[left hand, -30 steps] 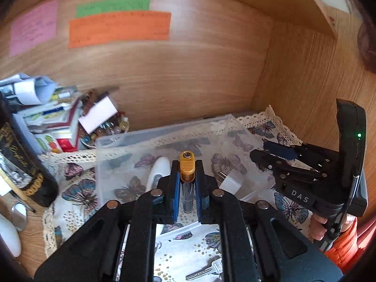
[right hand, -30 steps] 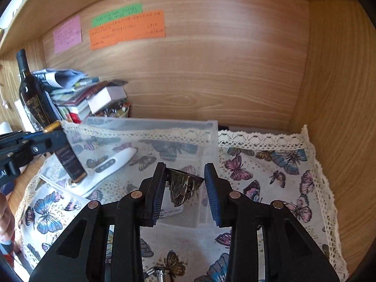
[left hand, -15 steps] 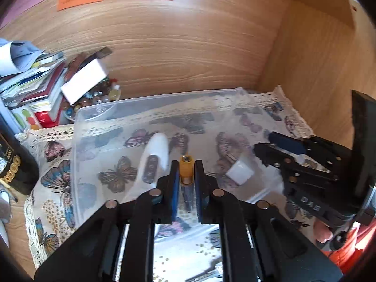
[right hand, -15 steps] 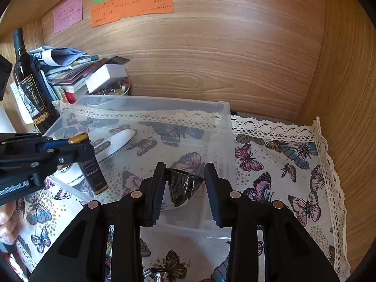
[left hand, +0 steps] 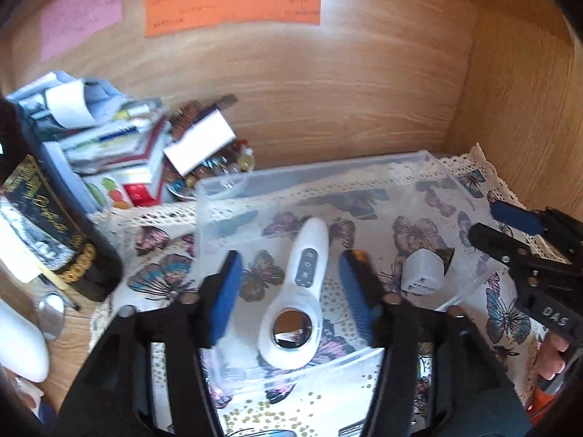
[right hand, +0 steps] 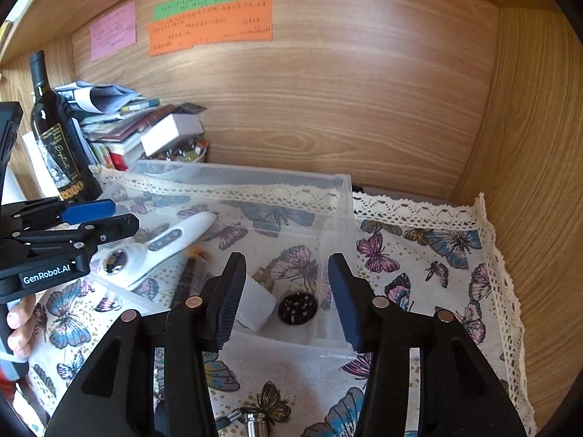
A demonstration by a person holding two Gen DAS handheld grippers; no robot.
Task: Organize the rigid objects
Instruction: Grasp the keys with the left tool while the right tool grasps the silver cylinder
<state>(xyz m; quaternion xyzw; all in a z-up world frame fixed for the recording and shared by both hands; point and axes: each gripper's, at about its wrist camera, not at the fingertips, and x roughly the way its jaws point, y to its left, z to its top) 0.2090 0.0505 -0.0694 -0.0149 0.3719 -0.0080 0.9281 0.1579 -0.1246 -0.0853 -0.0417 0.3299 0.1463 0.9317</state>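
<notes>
Between our left fingers lies a handheld device in the plastic bin, and an adapter sits just right of them. Between our right fingers a round grinder rests on the bin floor, the adapter touching the left finger. Left of the bin stand a bottle and stacked books. A key lies before the bin on the cloth.

A wooden shelf carries a butterfly cloth, a wine bottle and stacked papers
</notes>
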